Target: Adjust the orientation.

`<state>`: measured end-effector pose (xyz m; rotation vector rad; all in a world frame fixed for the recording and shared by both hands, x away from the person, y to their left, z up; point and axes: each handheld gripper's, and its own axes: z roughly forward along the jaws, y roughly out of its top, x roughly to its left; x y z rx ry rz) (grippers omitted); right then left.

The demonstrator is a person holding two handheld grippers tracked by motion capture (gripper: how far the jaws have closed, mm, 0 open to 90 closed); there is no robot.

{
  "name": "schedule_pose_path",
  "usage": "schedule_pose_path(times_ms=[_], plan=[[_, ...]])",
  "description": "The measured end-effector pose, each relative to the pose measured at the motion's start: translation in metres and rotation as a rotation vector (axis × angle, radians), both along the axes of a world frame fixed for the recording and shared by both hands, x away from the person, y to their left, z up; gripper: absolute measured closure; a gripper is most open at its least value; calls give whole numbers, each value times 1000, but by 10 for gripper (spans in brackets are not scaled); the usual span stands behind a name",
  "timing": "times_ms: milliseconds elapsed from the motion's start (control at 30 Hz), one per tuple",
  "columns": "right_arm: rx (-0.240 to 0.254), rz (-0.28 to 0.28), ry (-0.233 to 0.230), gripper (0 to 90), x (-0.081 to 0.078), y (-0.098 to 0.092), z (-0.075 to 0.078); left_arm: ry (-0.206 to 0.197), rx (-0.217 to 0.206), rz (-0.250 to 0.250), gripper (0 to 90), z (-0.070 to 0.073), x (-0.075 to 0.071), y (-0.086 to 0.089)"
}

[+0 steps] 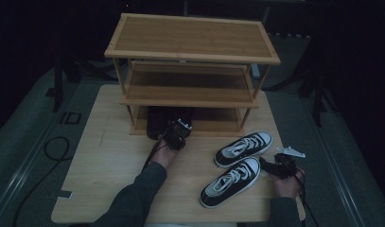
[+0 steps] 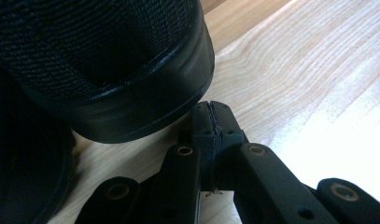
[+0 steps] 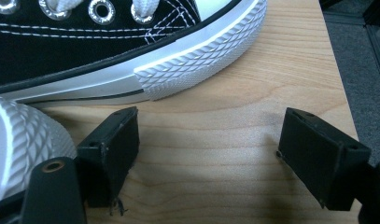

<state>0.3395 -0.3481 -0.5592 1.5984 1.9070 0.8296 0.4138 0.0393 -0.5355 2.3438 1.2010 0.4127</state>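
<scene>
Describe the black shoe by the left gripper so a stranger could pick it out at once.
Start at the three-tier wooden rack at the back of the table. On its bottom tier, left of centre, sits the black shoe, just ahead of the shut left gripper. Unlike the two black-and-white laced sneakers lying on the table to the right, it is black all over, sole rim included.

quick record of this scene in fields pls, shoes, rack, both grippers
surface: wooden table
rack: three-tier wooden shoe rack at the table's far side
black shoes: dark pair on the bottom shelf
sneakers: two black-and-white lace-up sneakers on the table, right of centre
left gripper: jaws shut, empty, tip beside a black shoe's sole
right gripper: jaws open, empty, beside the sneakers' toes
</scene>
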Motion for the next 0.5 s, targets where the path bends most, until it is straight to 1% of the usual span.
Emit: schedule_pose_path(times_ms=[67, 133, 167, 200, 233, 267, 300, 467, 500], plan=[[0, 0, 0, 202, 0, 0, 0, -1, 2, 3, 894, 0, 0, 2], [0, 0, 0, 202, 0, 0, 0, -7, -12, -3, 885, 3, -4, 5], [0, 0, 0, 202, 0, 0, 0, -7, -12, -3, 882, 3, -4, 5], [0, 0, 0, 202, 0, 0, 0, -17, -24, -16, 881, 6, -10, 10], [0, 0, 0, 202, 0, 0, 0, -20, -27, -17, 881, 7, -13, 13], [0, 0, 0, 202, 0, 0, 0, -20, -27, -17, 882, 7, -13, 13], [0, 0, 0, 202, 0, 0, 0, -29, -40, -16, 883, 10, -19, 21], [0, 0, 0, 202, 0, 0, 0, -46, -53, 21, 896, 15, -33, 47], [0, 0, 0, 202, 0, 0, 0, -46, -53, 21, 896, 15, -33, 47]])
